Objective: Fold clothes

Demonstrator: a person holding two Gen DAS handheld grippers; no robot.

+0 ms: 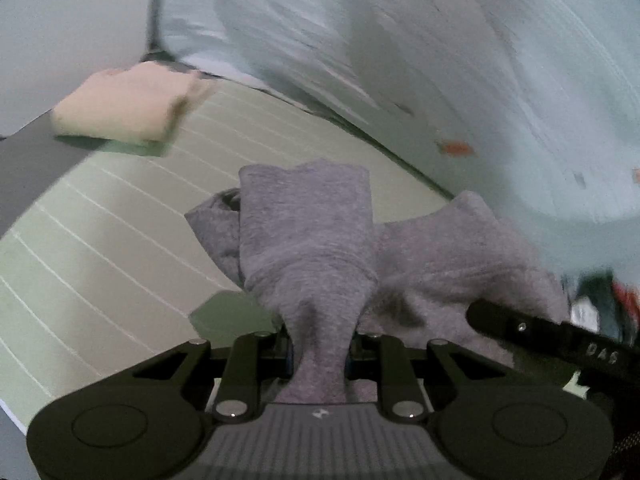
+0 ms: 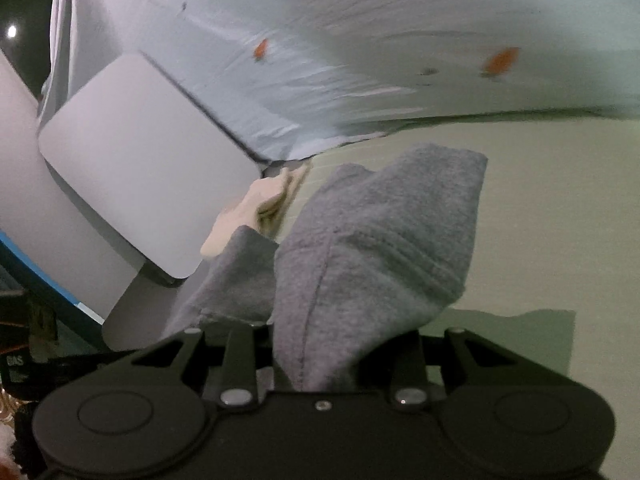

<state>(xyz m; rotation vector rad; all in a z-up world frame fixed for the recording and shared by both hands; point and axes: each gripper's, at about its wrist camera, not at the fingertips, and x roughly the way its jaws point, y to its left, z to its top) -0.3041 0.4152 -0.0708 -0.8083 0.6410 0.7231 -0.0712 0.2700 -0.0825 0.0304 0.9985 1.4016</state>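
A pale green mat point(image 1: 100, 248) with thin white lines covers the surface. On the mat's far corner lies a folded cream cloth point(image 1: 124, 106), and along its far edge lies a light blue sheet point(image 1: 440, 60).

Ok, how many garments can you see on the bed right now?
2. The grey garment hangs bunched between the left claw and the right claw. A folded peach garment lies by the striped sheet's far edge. Others may be out of view.

The right claw point(image 2: 320, 356) pinches a bunched grey garment point(image 2: 376, 248) above a pale green surface point(image 2: 560, 216). A folded cream cloth point(image 2: 248, 212) lies far left, beside light blue fabric point(image 2: 320, 40).
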